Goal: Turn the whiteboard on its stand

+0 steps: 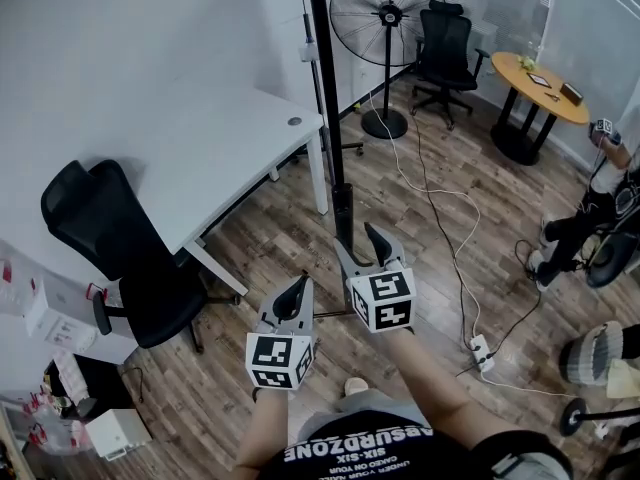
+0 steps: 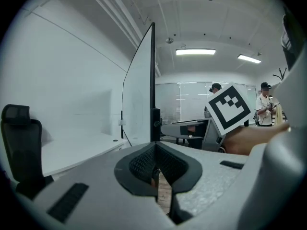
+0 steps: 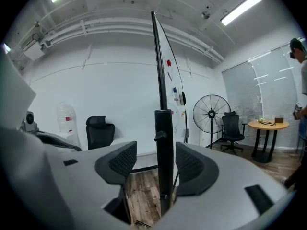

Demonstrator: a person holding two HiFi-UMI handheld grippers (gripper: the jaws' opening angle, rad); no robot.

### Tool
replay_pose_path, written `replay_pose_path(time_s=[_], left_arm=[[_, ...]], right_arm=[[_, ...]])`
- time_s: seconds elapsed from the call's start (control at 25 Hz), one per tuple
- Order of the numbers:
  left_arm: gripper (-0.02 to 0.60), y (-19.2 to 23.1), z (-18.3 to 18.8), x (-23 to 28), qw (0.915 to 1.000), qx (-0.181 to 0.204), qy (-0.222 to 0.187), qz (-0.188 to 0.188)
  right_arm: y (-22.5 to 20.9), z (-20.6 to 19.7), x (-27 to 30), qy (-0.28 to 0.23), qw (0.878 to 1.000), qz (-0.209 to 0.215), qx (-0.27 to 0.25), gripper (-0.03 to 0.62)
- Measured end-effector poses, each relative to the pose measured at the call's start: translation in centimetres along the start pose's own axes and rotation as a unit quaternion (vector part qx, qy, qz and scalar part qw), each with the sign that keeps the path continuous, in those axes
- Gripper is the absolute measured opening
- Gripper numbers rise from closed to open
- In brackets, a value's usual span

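Observation:
The whiteboard [image 1: 150, 58] stands edge-on before me, its black frame edge [image 1: 318, 68] running down to the stand's thick post [image 1: 343, 213]. In the right gripper view the board's edge [image 3: 159, 56] rises above the post [image 3: 164, 147]. My right gripper [image 1: 365, 243] [image 3: 156, 164] is open with the post between its jaws, a gap showing at the left pad. My left gripper [image 1: 296, 293] [image 2: 156, 164] is shut on nothing, lower and left of the post. In the left gripper view the board [image 2: 139, 95] shows ahead, its post [image 2: 155, 123] beyond the jaws.
A black office chair [image 1: 120, 238] and a white table [image 1: 230, 148] stand left of the stand. A floor fan [image 1: 385, 18], another chair [image 1: 445, 43] and a round wooden table [image 1: 540, 83] are behind. Cables [image 1: 450, 228] and a power strip [image 1: 482, 351] lie on the floor. A person [image 1: 600, 208] is at right.

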State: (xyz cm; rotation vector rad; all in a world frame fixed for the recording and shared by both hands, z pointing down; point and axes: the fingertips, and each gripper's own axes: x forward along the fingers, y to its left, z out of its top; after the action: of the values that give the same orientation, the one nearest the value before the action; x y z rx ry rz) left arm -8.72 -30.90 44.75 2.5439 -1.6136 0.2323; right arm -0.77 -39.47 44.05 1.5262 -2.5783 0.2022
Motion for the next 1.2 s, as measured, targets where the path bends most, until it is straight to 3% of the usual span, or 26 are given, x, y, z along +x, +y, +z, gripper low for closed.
replay_pose_path(time_s=[0.68,1.2], left_arm=[[0.006,1.6,-1.1,2.2,0.9997,-0.010,0.015,0.018],[0.006,2.7,-1.9,2.4,0.9991,-0.026,0.017,0.029]], right_arm=[[-2.3,-1.7,6.1,0.027,1.000,-0.004,0.008,0.232],[-1.9,-1.9,9.3,0.025,0.999,-0.027,-0.018,0.230]])
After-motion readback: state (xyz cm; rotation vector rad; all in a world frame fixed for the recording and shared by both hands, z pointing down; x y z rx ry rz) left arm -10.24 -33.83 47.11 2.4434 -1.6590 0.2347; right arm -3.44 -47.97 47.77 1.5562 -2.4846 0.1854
